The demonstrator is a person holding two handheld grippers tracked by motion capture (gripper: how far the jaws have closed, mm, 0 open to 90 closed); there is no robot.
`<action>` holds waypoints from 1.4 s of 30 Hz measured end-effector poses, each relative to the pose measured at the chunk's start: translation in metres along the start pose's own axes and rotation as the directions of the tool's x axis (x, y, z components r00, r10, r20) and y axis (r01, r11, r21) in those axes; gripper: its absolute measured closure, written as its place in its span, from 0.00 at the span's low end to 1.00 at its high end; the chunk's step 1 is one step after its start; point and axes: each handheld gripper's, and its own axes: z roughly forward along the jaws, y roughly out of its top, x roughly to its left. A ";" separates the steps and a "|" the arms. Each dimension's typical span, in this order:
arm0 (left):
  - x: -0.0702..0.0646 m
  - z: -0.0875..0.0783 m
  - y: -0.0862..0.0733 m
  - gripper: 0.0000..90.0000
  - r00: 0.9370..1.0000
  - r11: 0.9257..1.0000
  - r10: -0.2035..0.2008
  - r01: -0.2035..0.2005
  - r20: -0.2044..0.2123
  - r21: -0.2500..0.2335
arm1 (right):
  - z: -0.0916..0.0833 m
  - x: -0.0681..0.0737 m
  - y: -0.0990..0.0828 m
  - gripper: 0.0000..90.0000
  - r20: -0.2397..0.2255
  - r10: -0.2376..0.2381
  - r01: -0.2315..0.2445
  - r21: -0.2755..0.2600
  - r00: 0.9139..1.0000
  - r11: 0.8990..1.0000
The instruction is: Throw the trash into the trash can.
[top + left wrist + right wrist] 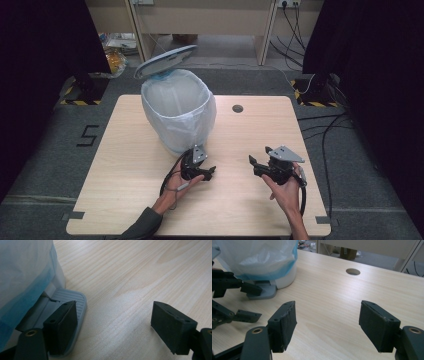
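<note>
Left gripper (pixel 210 173) lower centre, jaws spread, one on the bin's pedal (pixel 71 298). Right gripper (pixel 258 159) right of it, jaws spread, nothing between. Lidded bin (pixel 176 112) upper centre.

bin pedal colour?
Grey with ridged lines, the pedal under the left tongs; clearest in the left gripper view.

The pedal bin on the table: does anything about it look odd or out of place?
Nothing looks damaged or spilled. The pedal bin stands upright on the table, its lid raised and its bag folded over the rim. One jaw of the open left gripper rests on the pedal, which fits the raised lid.
</note>
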 end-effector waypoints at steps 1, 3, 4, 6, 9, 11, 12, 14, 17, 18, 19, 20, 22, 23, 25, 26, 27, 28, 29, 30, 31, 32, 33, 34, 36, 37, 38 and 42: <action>0.000 0.000 0.000 0.23 1.000 1.000 0.000 0.000 0.001 -0.001 | 0.000 0.000 -0.002 0.33 0.000 0.005 -0.005 0.005 1.000 1.000; 0.000 0.000 0.000 0.23 1.000 1.000 0.001 -0.001 -0.001 0.000 | 0.001 0.000 -0.007 0.33 -0.005 0.015 -0.015 0.014 1.000 1.000; 0.000 0.000 0.000 0.23 1.000 1.000 0.001 -0.001 -0.002 0.000 | 0.001 -0.001 -0.010 0.32 -0.003 0.016 -0.016 0.018 1.000 1.000; 0.000 0.000 0.000 0.23 1.000 1.000 -0.001 0.001 0.000 0.000 | 0.002 -0.001 -0.015 0.32 -0.006 0.027 -0.027 0.027 1.000 0.999; 0.000 0.000 0.000 0.23 1.000 1.000 0.001 -0.001 -0.002 0.002 | 0.003 -0.001 -0.022 0.32 -0.008 0.039 -0.039 0.036 0.999 0.999; 0.000 0.000 0.000 0.23 1.000 1.000 0.004 -0.004 -0.003 0.002 | 0.004 0.000 -0.025 0.31 -0.011 0.040 -0.039 0.044 0.999 0.998; 0.000 0.000 0.000 0.23 1.000 1.000 0.004 -0.004 -0.002 0.003 | 0.004 0.000 -0.027 0.31 -0.008 0.036 -0.035 0.052 0.999 0.998; 0.000 0.000 0.000 0.23 1.000 1.000 0.004 -0.004 -0.001 0.003 | 0.005 0.000 -0.029 0.31 -0.008 0.039 -0.039 0.055 0.999 0.998; 0.000 0.000 0.000 0.23 1.000 1.000 0.004 -0.004 -0.002 0.003 | 0.007 0.001 -0.035 0.30 -0.010 0.037 -0.036 0.074 0.999 0.997; 0.000 0.000 0.000 0.23 1.000 1.000 0.004 -0.004 -0.002 0.003 | 0.007 0.002 -0.036 0.29 -0.010 0.039 -0.038 0.081 0.999 0.996; 0.000 0.000 0.000 0.23 1.000 1.000 0.004 -0.004 -0.002 0.003 | 0.008 0.002 -0.038 0.29 -0.012 0.037 -0.036 0.086 0.999 0.996; 0.000 0.000 0.000 0.23 1.000 1.000 0.004 -0.004 -0.002 0.003 | 0.009 0.002 -0.040 0.28 -0.011 0.036 -0.035 0.089 0.999 0.995; 0.000 0.000 0.000 0.23 1.000 1.000 0.004 -0.004 -0.001 0.003 | 0.010 0.003 -0.042 0.24 -0.010 0.035 -0.034 0.101 0.999 0.994; 0.000 0.000 0.000 0.23 1.000 1.000 0.004 -0.004 -0.001 0.003 | 0.010 0.003 -0.043 0.23 -0.010 0.037 -0.036 0.105 0.999 0.994; 0.000 0.000 0.000 0.23 1.000 1.000 0.004 -0.004 -0.002 0.003 | 0.012 0.003 -0.046 0.18 -0.016 0.046 -0.044 0.121 0.999 0.992; 0.000 0.000 0.000 0.23 1.000 1.000 0.004 -0.004 -0.002 0.003 | 0.013 0.004 -0.047 0.17 -0.016 0.052 -0.050 0.133 0.998 0.990; 0.000 0.000 0.000 0.23 1.000 1.000 0.004 -0.004 -0.002 0.003 | 0.014 0.004 -0.048 0.17 -0.013 0.048 -0.046 0.140 0.999 0.989; 0.000 0.000 0.000 0.23 1.000 1.000 0.004 -0.004 -0.002 0.003 | 0.014 0.004 -0.049 0.17 -0.014 0.042 -0.040 0.142 0.999 0.989; 0.000 0.000 0.000 0.23 1.000 1.000 0.004 -0.004 -0.002 0.003 | 0.015 0.005 -0.049 0.17 -0.019 0.037 -0.033 0.152 0.999 0.988; 0.000 0.000 0.000 0.23 1.000 1.000 0.005 -0.005 -0.002 0.003 | 0.015 0.006 -0.049 0.17 -0.020 0.033 -0.029 0.157 0.999 0.987; 0.000 0.000 0.000 0.23 1.000 1.000 0.005 -0.005 -0.002 0.002 | 0.016 0.007 -0.050 0.17 -0.021 0.021 -0.017 0.165 1.000 0.986; 0.000 0.000 0.000 0.23 1.000 1.000 0.005 -0.005 -0.003 0.002 | 0.017 0.007 -0.050 0.17 -0.020 0.019 -0.015 0.177 1.000 0.984; 0.000 0.000 0.000 0.23 1.000 1.000 0.005 -0.005 -0.002 0.003 | 0.018 0.008 -0.051 0.17 -0.020 0.018 -0.014 0.180 1.000 0.983; 0.000 0.000 0.000 0.23 1.000 1.000 0.005 -0.005 -0.002 0.003 | 0.019 0.009 -0.052 0.17 -0.022 0.015 -0.011 0.188 1.000 0.982; 0.000 0.000 0.000 0.23 1.000 1.000 0.005 -0.005 -0.002 0.002 | 0.020 0.010 -0.053 0.17 -0.023 0.010 -0.005 0.209 1.000 0.978; 0.000 0.000 0.000 0.23 1.000 1.000 0.005 -0.005 -0.002 0.003 | 0.021 0.010 -0.054 0.17 -0.023 0.004 0.001 0.213 1.000 0.977; 0.000 0.000 0.000 0.23 1.000 1.000 0.005 -0.005 -0.002 0.003 | 0.021 0.011 -0.055 0.17 -0.023 0.002 0.003 0.215 1.000 0.977; 0.000 0.000 0.000 0.23 1.000 1.000 0.007 -0.007 -0.004 0.004 | 0.024 0.012 -0.062 0.17 -0.024 0.013 -0.007 0.249 1.000 0.969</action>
